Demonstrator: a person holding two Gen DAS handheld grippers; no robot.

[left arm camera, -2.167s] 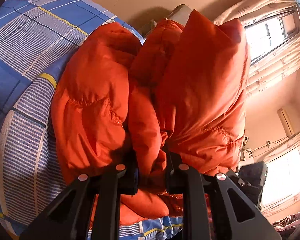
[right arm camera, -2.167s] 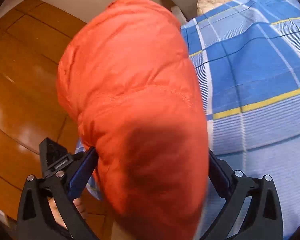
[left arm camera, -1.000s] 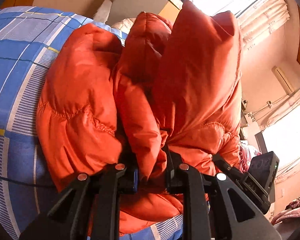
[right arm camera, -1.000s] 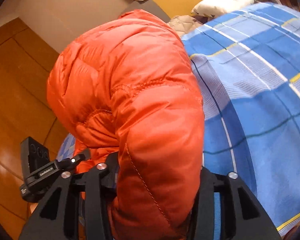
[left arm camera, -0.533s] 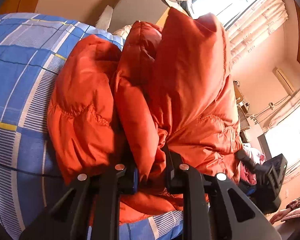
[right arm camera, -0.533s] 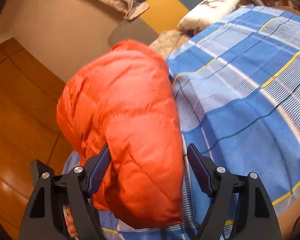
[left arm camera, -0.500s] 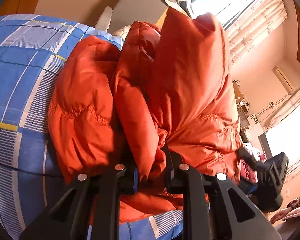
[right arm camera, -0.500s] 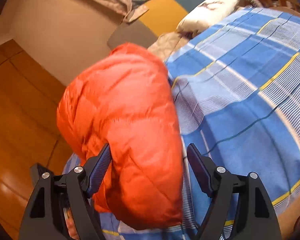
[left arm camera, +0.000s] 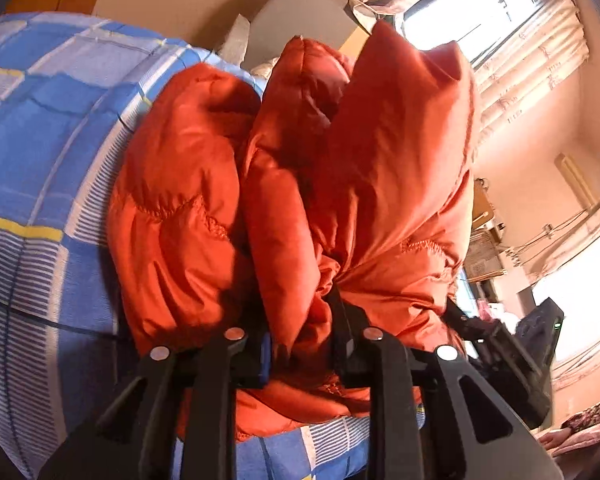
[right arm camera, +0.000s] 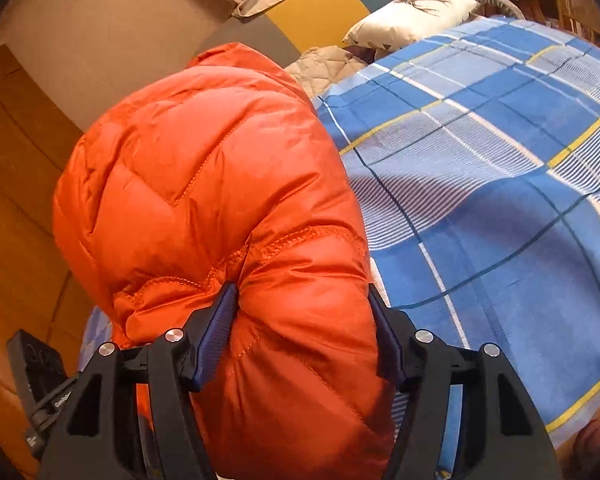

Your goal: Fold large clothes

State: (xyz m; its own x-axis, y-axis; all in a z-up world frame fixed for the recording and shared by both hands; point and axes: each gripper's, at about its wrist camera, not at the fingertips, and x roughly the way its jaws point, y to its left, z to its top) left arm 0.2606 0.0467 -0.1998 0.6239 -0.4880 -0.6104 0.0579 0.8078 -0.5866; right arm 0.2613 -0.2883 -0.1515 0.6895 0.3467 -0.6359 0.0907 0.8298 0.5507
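Orange down jacket (left arm camera: 284,208) bunched at the bed (right arm camera: 500,200) edge — left gripper (left arm camera: 300,344) opening, apparently still pinching a fold; right gripper (right arm camera: 304,340) closing on a puffy bulge

Home bedroom: bed with blue plaid sheet (right arm camera: 500,184), pillow (right arm camera: 412,16), curtained window (left arm camera: 496,12).

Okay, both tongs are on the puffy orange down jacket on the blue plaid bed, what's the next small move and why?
Probably lower the bundle onto the blue plaid bedsheet. The puffy orange down jacket is already bunched in thick folds. The left tongs pinch a fold while opening; the right tongs are closing around a thick roll, so setting it down flat seems safest.
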